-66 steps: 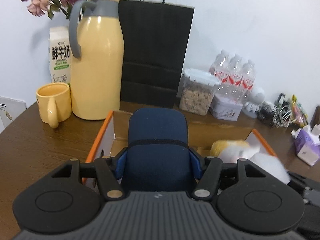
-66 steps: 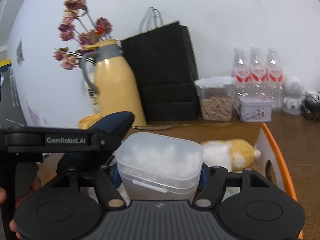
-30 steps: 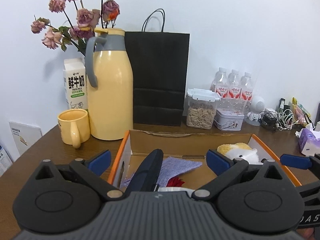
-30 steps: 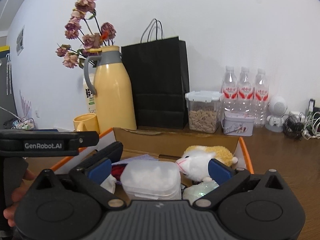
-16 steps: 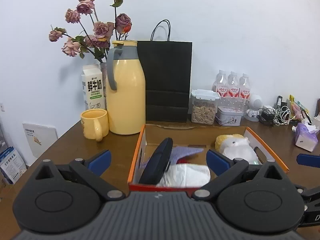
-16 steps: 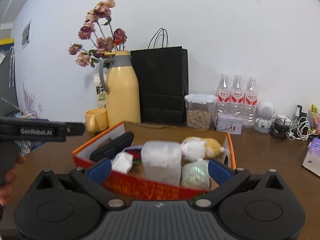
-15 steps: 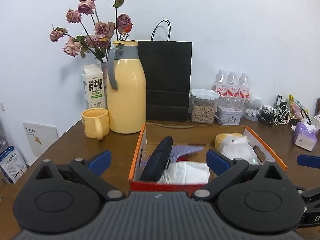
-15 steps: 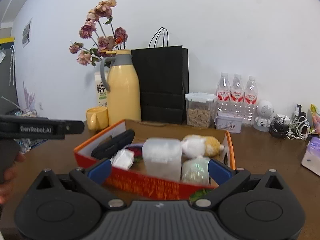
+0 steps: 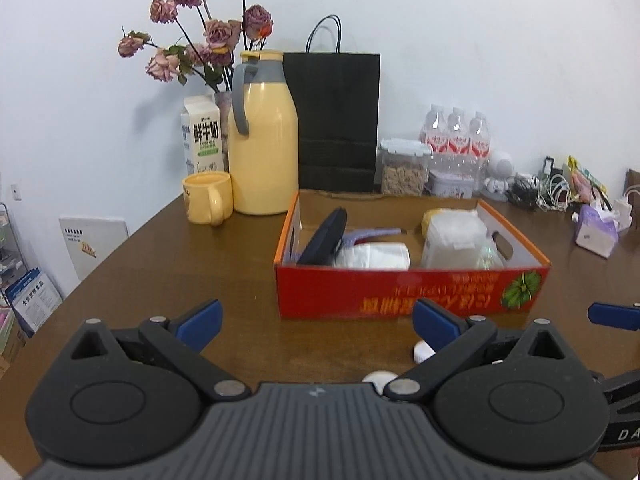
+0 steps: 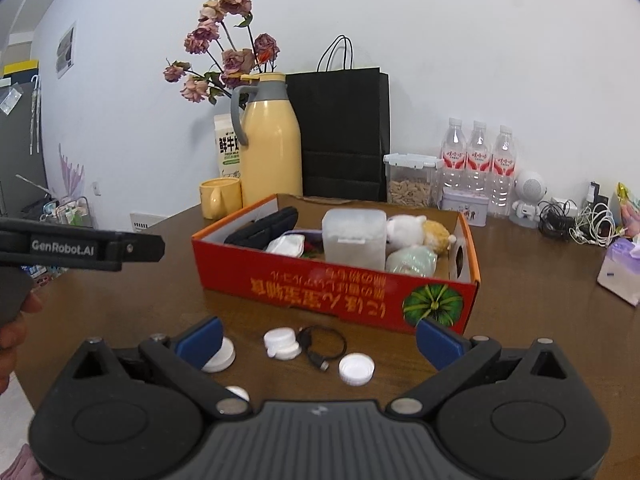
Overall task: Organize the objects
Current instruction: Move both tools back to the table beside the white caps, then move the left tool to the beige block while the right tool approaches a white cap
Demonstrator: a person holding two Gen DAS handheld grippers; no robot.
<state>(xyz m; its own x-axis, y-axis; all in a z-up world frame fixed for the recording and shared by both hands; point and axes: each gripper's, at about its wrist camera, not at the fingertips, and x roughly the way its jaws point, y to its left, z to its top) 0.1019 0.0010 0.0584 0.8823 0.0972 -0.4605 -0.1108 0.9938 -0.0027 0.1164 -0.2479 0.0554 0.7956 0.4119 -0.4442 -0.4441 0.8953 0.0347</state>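
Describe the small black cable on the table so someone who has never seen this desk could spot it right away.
Start at the red cardboard box in the middle of the brown table. On the bare wood just in front of its printed front wall lie several white round caps. Among them sits the black cable, the only dark item there, curled into a small loop with a plug at one end.

Left tool (image 9: 316, 318), right tool (image 10: 318, 338) agape, empty

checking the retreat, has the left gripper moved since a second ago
Yes. The left gripper has pulled back from the red box, which now sits wholly ahead of its open fingers.
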